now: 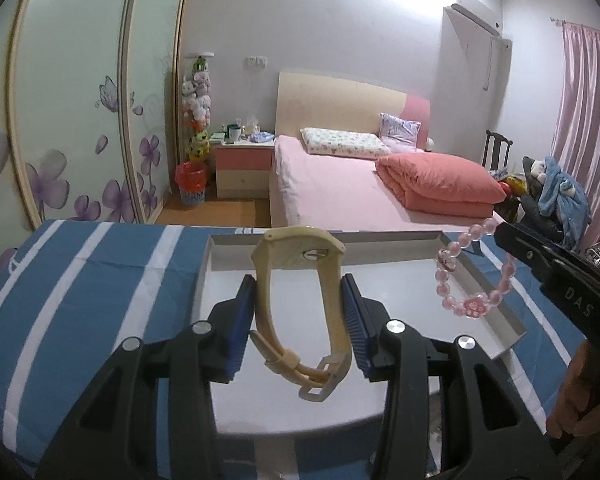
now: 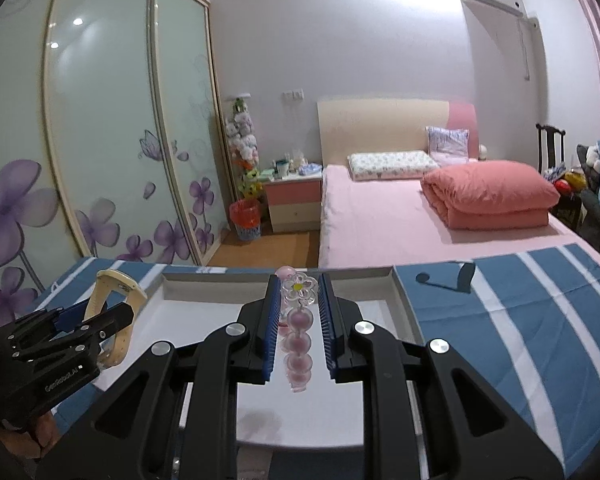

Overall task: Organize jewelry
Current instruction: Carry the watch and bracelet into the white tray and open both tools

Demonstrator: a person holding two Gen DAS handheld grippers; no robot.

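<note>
Two grippers level over tray (image 1: 512, 320): left (image 1: 300, 312) clamps watch (image 1: 296, 256), right (image 2: 299, 320) pinches bead bracelet (image 2: 298, 344).

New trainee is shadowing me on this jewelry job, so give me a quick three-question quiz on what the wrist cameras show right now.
1. True or false: the left gripper holds the watch.
2. Multiple choice: the bead bracelet is (A) lying flat in the tray, (B) in the right gripper, (C) on the bed.
3. Short answer: what do both grippers hover over?

Key
1. True: the beige strap sits between its blue pads.
2. B: it hangs from the gripper, seen in the left wrist view too.
3. The white tray, which sits on the striped cloth.
</note>
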